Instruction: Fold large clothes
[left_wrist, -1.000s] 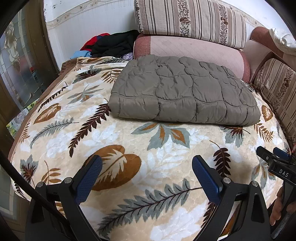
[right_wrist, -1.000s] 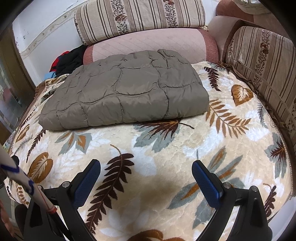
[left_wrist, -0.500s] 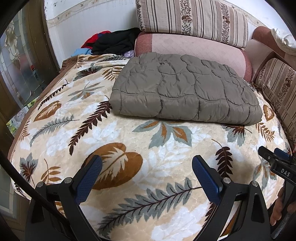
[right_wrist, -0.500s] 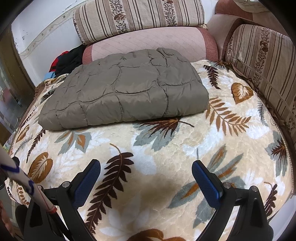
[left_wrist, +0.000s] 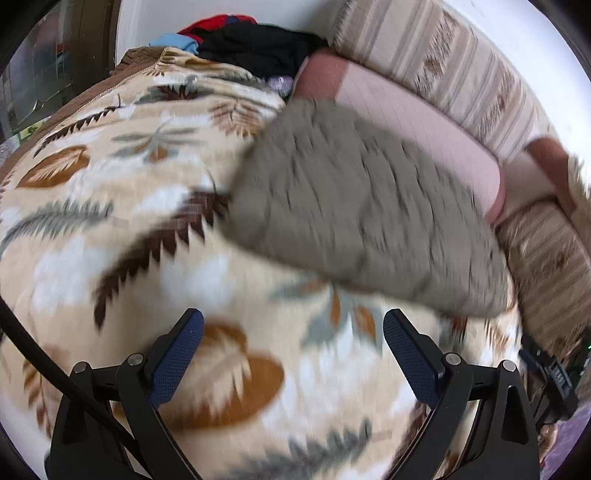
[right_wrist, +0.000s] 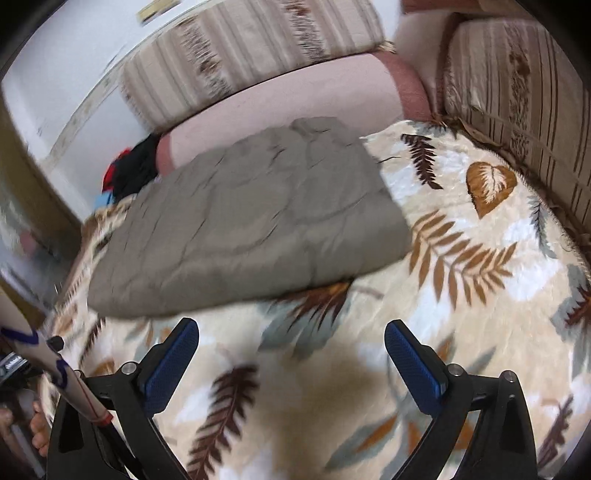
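Note:
A grey-brown quilted jacket lies folded into a flat rectangle on the leaf-patterned blanket, against the pink cushion; it also shows in the right wrist view. My left gripper is open and empty, above the blanket short of the jacket's near edge. My right gripper is open and empty too, just short of the jacket's near edge. Both views are blurred by motion.
A pink bolster and striped cushions line the back; another striped cushion stands on the right. A pile of dark, red and blue clothes lies at the far left corner. The blanket covers the bed.
Both grippers have swung forward towards the jacket and tilted, so the views are now blurred and the jacket looks closer. The jacket has not moved; both grippers stay open.

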